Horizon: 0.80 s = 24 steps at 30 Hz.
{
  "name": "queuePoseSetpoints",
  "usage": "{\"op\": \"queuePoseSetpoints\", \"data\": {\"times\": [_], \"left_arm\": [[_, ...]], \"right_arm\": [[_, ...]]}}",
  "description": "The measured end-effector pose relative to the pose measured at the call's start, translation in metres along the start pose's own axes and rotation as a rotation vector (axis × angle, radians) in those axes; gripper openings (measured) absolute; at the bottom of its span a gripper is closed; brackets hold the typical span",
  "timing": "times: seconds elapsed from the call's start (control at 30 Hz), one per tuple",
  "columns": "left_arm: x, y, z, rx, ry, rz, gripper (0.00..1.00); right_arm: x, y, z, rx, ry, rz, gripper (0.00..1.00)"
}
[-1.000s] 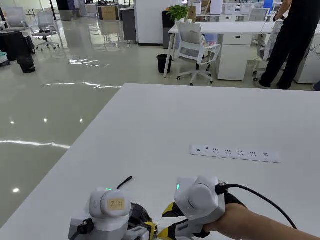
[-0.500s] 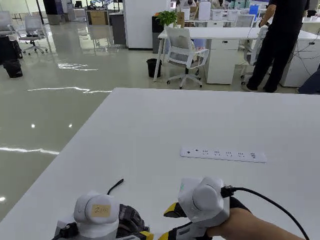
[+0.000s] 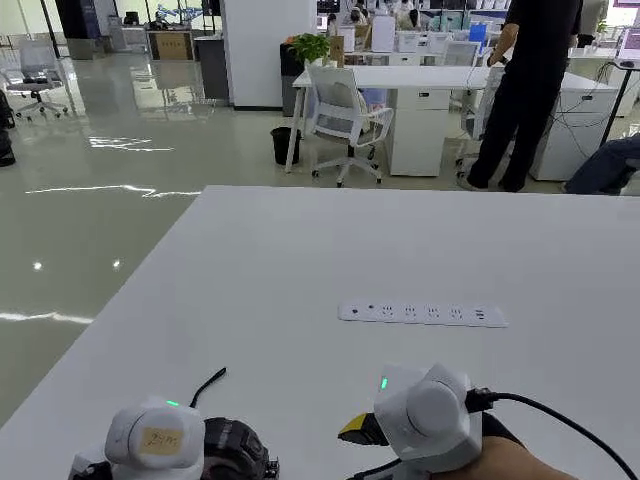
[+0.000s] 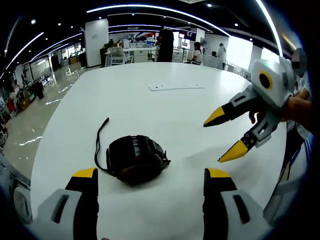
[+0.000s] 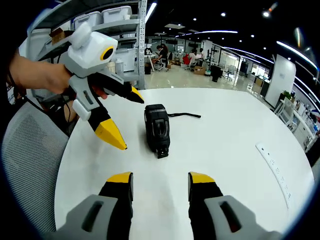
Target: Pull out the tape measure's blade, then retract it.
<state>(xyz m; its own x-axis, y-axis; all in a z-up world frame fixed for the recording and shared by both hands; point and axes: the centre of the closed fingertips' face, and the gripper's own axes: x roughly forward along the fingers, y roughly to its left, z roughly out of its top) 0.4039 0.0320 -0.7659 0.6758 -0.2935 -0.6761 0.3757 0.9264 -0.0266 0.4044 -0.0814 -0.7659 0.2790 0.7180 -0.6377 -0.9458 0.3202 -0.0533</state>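
Tape measure on table, blade apparently retracted, free surface all round; left gripper and right gripper jaws spread wide, holding nothing.

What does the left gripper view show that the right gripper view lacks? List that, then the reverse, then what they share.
Left gripper view: the right gripper, jaws open, and a person in dark clothes standing at the far desks. Right gripper view: the left gripper, jaws open, a grey mesh chair, and shelving with storage boxes. Shared: the black tape measure with its wrist strap, the power strip, and the white table.
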Motion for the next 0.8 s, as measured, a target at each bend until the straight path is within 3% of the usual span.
{"op": "queuePoseSetpoints", "data": {"times": [0.3, 0.53, 0.8], "left_arm": [[-0.009, -0.001, 0.002, 0.044, -0.015, -0.040, 0.88], [-0.016, -0.004, 0.008, 0.080, -0.038, -0.112, 0.88], [-0.021, -0.003, 0.008, 0.118, -0.043, -0.147, 0.90]], "right_arm": [[-0.024, 0.002, -0.005, 0.036, -0.022, -0.048, 0.49], [-0.043, 0.002, -0.013, 0.070, -0.037, -0.089, 0.54], [-0.067, 0.003, -0.024, 0.113, -0.051, -0.126, 0.59]]}}
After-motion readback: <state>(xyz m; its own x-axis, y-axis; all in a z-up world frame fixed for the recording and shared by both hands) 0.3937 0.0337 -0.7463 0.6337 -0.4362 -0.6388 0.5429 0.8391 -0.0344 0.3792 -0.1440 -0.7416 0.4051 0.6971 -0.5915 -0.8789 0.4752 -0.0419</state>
